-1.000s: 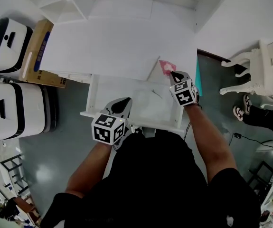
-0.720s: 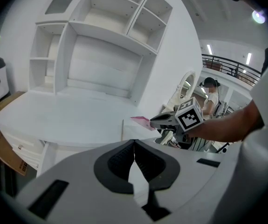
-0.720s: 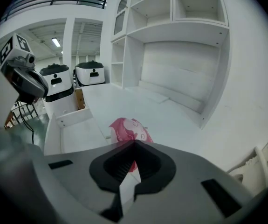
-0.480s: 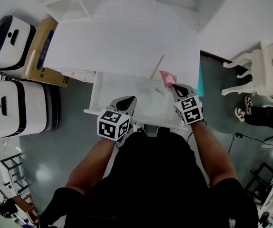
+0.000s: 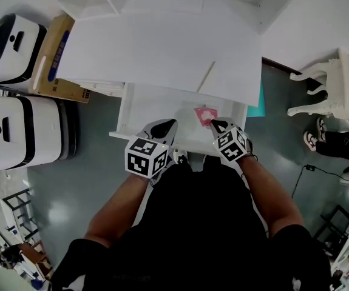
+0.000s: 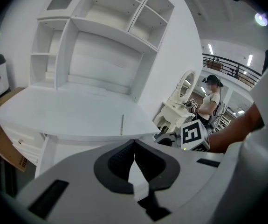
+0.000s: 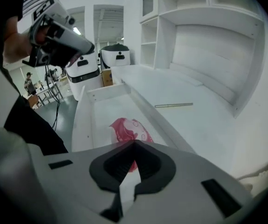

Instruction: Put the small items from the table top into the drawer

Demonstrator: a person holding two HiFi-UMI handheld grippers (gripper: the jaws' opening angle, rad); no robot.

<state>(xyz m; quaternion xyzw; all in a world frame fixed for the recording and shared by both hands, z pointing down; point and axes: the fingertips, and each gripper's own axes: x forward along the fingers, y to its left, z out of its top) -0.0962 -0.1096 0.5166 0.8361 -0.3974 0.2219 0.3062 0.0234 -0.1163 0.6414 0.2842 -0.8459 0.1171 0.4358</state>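
The right gripper [image 5: 214, 125] has drawn back from the front edge of the table top [image 5: 162, 47] toward the person. It has brought the pink packet [image 5: 205, 115] along, so the packet is now inside the outline of the open drawer [image 5: 121, 110] instead of at the table's lip. The left gripper [image 5: 166, 124] has barely shifted. The packet is in the drawer's right half, close to the front rail and directly ahead of the right gripper's tips. Those tips are together and seem to pinch the packet's near edge. Whether the packet already rests on the drawer floor or hangs just above it cannot be told. The left gripper's tips are also together, with nothing between them, and it hovers over the front rail a little left of the drawer's middle. From here the packet looks to need only a release. One small item remains on the table top, a thin pale stick [image 5: 206, 76] just behind the drawer's back edge, toward the drawer's right side. Its long axis slants away from the drawer. In the right gripper view it lies crosswise to the line of the jaws, so I judge a wrist turn would be needed before closing on it. The right gripper is the nearer of the two to the stick, and the left is further away, toward the drawer's other side.
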